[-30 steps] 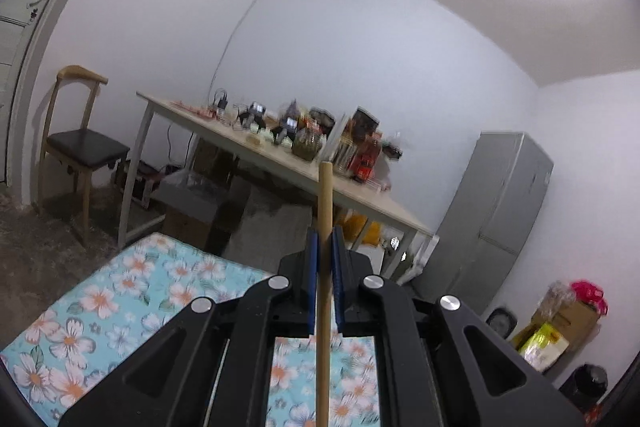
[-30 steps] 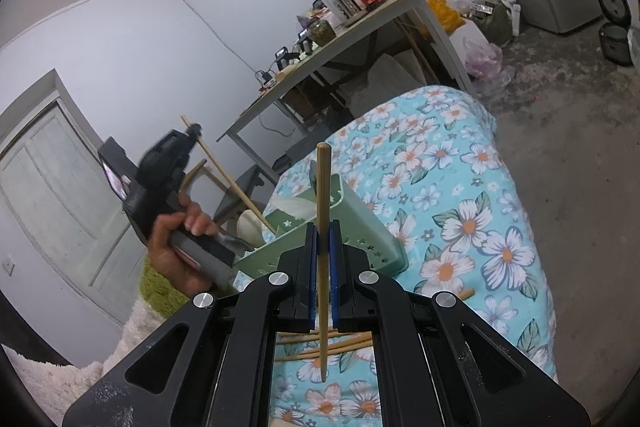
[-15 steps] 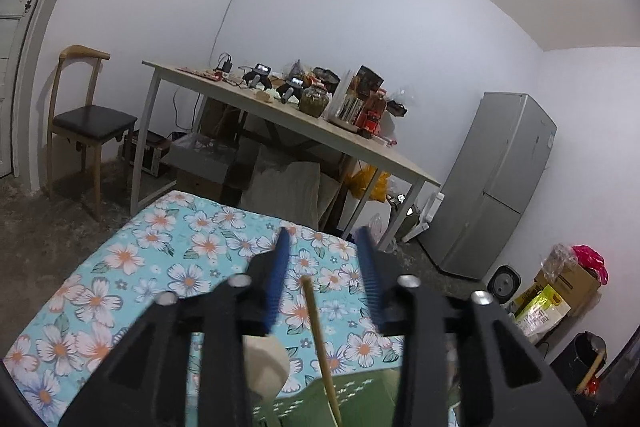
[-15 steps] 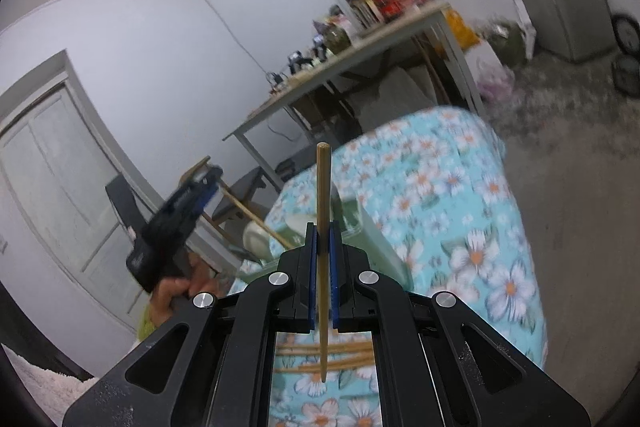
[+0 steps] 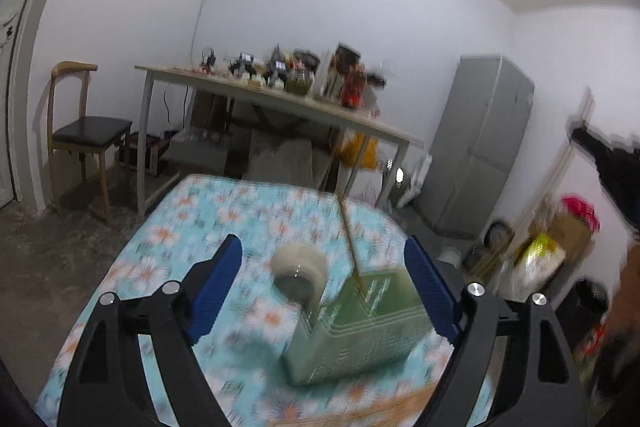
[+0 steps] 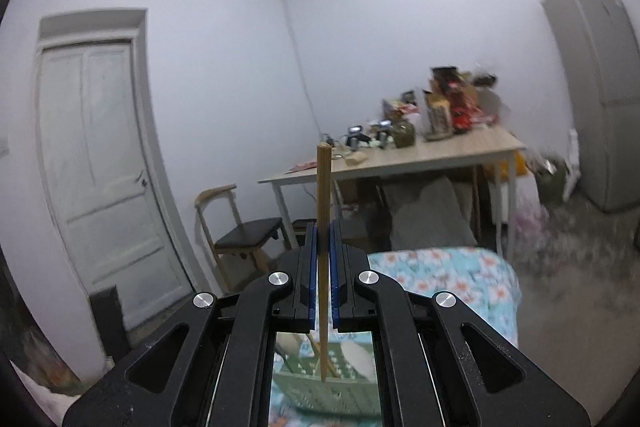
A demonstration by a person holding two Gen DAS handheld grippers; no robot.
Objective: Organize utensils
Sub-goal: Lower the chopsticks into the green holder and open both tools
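In the left wrist view my left gripper (image 5: 323,281) hangs over a green slotted utensil holder (image 5: 360,331) on the floral cloth (image 5: 188,227). Its jaws are opening wide and grip nothing. A wooden chopstick (image 5: 349,239) stands leaning in the holder, free of the pads, beside a white ladle (image 5: 298,269). More chopsticks (image 5: 360,413) lie blurred at the bottom edge. In the right wrist view my right gripper (image 6: 323,267) is shut on an upright wooden chopstick (image 6: 323,187), held above the holder (image 6: 324,383) seen through the frame.
A long table (image 5: 280,103) crowded with jars and boxes stands beyond the cloth, with a wooden chair (image 5: 80,131) to its left and a grey fridge (image 5: 480,155) to its right. Bags and a box (image 5: 552,247) sit by the right wall. A white door (image 6: 100,155) shows in the right wrist view.
My left gripper opened and let its chopstick drop into the green holder, then sank toward it. My right gripper rose and rolled upright, still holding its chopstick.
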